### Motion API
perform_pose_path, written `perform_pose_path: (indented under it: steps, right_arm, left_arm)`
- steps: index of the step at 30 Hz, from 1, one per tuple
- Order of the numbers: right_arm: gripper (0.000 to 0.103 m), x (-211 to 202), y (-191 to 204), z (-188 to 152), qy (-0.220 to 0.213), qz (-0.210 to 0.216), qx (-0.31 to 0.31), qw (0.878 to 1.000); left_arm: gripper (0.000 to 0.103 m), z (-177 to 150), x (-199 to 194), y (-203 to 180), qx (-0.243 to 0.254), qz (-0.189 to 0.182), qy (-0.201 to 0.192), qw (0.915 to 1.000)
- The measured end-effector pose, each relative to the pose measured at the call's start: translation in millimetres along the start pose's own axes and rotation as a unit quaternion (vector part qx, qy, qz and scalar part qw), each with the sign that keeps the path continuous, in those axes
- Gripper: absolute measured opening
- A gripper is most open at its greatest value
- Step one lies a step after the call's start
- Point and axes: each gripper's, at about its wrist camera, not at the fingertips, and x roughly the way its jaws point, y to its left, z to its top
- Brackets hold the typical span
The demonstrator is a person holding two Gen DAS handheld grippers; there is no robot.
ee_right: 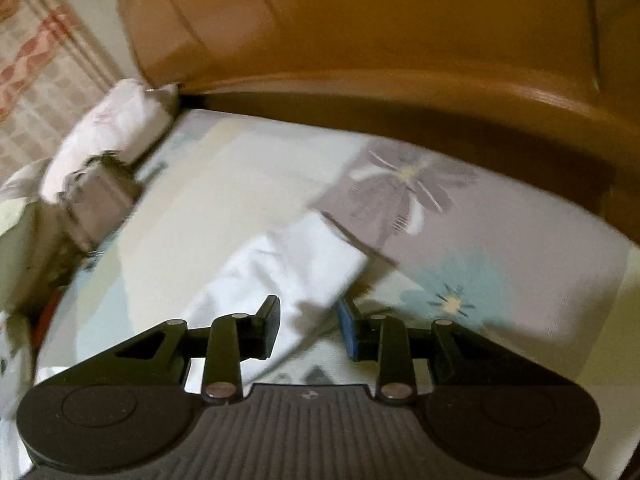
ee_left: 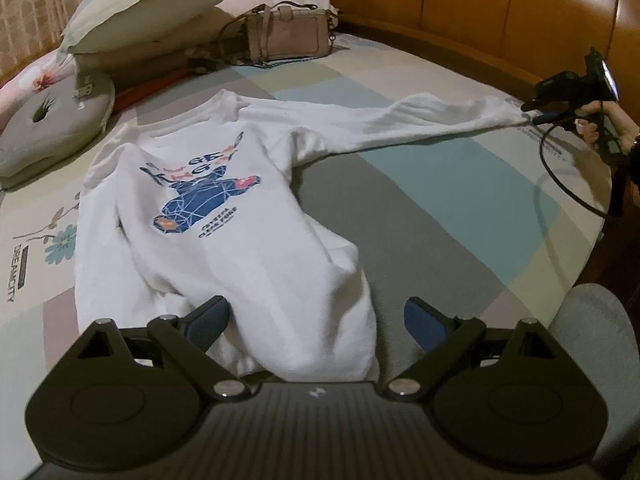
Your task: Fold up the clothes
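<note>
A white long-sleeved shirt point(ee_left: 224, 240) with a blue print lies face up on the bed point(ee_left: 440, 208), its hem toward me. My left gripper point(ee_left: 316, 320) is wide open just above the hem, and cloth lies between its blue pads. One sleeve point(ee_left: 400, 120) stretches out to the right. At its cuff a hand holds my right gripper point(ee_left: 536, 114). In the right wrist view the sleeve end point(ee_right: 296, 264) lies flat on the sheet between and ahead of the fingers of the right gripper point(ee_right: 308, 328), which stand apart. The shirt's other sleeve is folded over the body.
A pale handbag point(ee_left: 288, 34), stacked pillows point(ee_left: 140, 12) and a grey cushion point(ee_left: 52, 128) crowd the far left of the bed. The wooden headboard point(ee_left: 480, 12) curves behind the bed. A black cable point(ee_left: 560, 184) hangs from the right gripper near the bed's right edge.
</note>
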Motion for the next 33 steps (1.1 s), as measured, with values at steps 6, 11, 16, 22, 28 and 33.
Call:
perform_pose_path:
  steps: [6, 11, 16, 22, 28, 33]
  right_arm:
    - [0.007, 9.4, -5.1, -5.4, -0.037, -0.004, 0.029, 0.999]
    - [0.008, -15.2, -5.1, -6.7, -0.028, -0.038, -0.003, 0.999]
    - [0.017, -44.4, 4.4, -13.0, -0.001, -0.071, -0.048, 0.996]
    - [0.025, -53.2, 85.7, -18.9, -0.019, 0.0, -0.169, 0.985]
    - [0.029, 25.6, 205.9, -57.2, 0.066, 0.141, -0.304, 0.94]
    - [0.031, 110.1, 277.5, -93.9, 0.134, 0.165, -0.379, 0.901]
  left_arm:
    - [0.094, 2.1, -2.3, -2.4, 0.006, 0.003, 0.0, 1.0]
    - [0.094, 5.2, -10.3, -0.1, 0.005, 0.004, -0.013, 0.9999]
    - [0.094, 13.9, -12.0, 9.3, 0.005, -0.004, -0.028, 0.9996]
    - [0.095, 26.6, -9.9, 28.6, 0.005, -0.017, -0.043, 0.9989]
    - [0.095, 39.3, -7.9, 47.9, 0.005, -0.029, -0.059, 0.9978]
    - [0.095, 48.6, 13.8, 90.9, -0.009, -0.003, -0.055, 0.9985]
